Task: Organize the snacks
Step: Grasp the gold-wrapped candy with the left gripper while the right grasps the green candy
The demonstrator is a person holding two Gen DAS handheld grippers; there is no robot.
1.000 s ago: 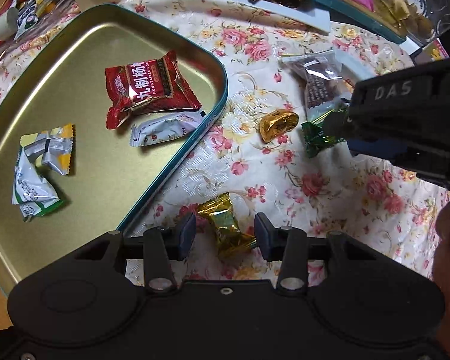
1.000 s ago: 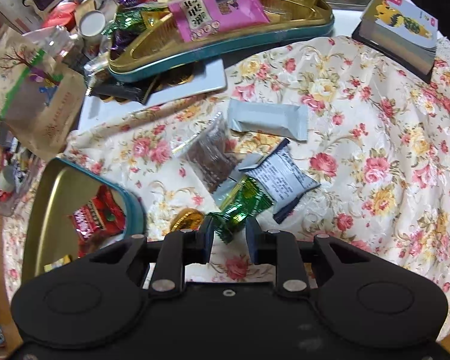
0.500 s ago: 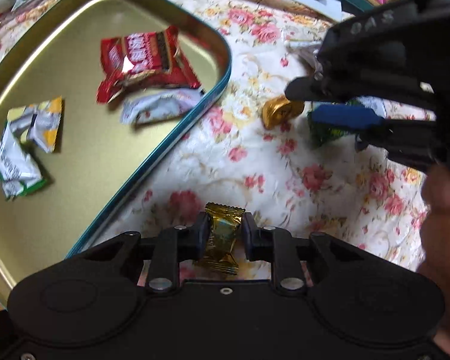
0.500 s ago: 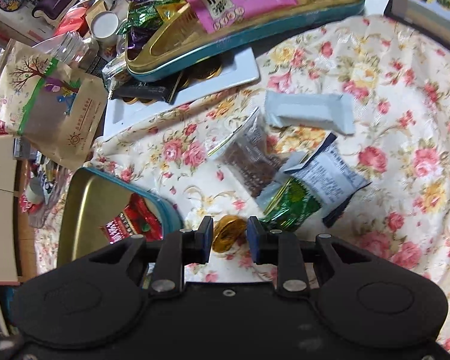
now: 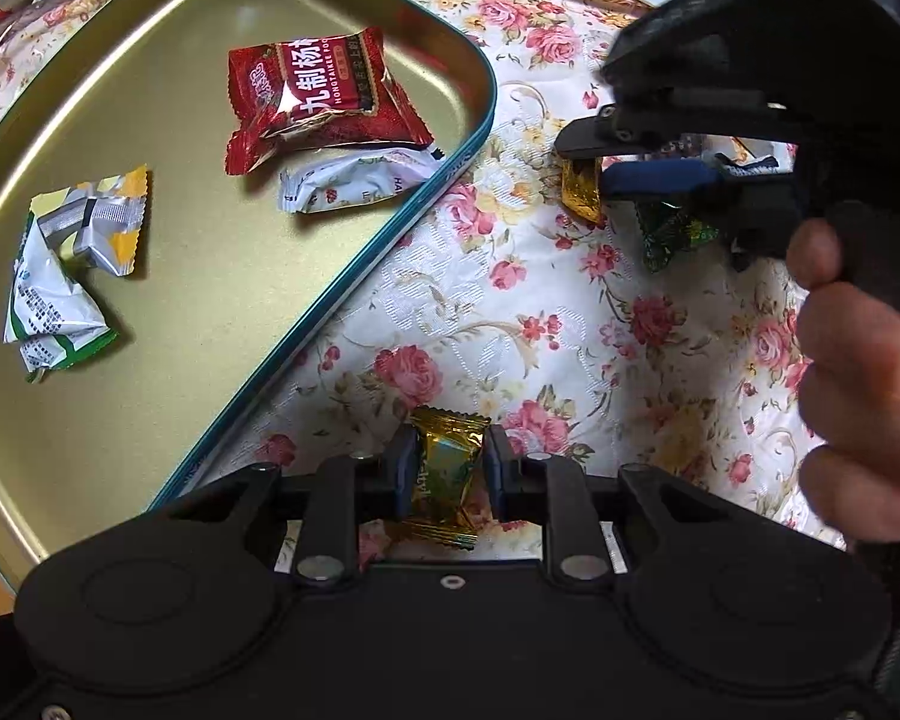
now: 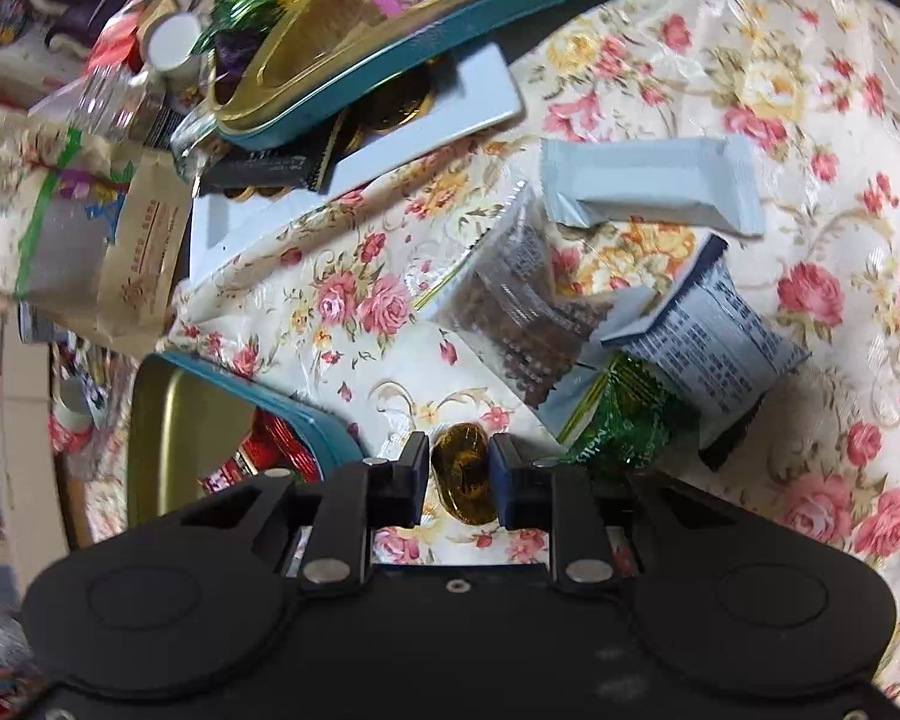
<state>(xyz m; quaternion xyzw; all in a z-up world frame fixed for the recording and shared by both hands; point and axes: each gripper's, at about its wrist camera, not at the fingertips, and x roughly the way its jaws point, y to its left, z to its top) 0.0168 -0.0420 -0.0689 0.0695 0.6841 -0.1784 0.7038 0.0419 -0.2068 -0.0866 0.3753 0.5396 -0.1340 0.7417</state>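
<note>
— Both hands have shifted since a second ago: the left tool has clamped shut on the gold-wrapped candy it was only straddling before, and the right tool has slid off the green candy and over to the gold foil coin.

— Is the right one gripping yet?

— Its jaws have just been closing, with the coin between them. From the right wrist view the pads sit against the coin's edges, so I'd call it pinched, coin standing on edge above the floral cloth.

— And the left candy, where is it?

— Between the left pads, upright, its long axis running along the fingers, twisted ends poking out above and below. It hangs over the cloth on the bench, just outside the rim of the gold tray.

— So which way is the tray?

— To the left of both tools. The left hand is nearer, rim just beside its fingers; the right has more cloth to cross. The red packet and white wrappers crowd the near corner, so I reckon a drop nearer the tray's bare middle is cleaner.
</note>
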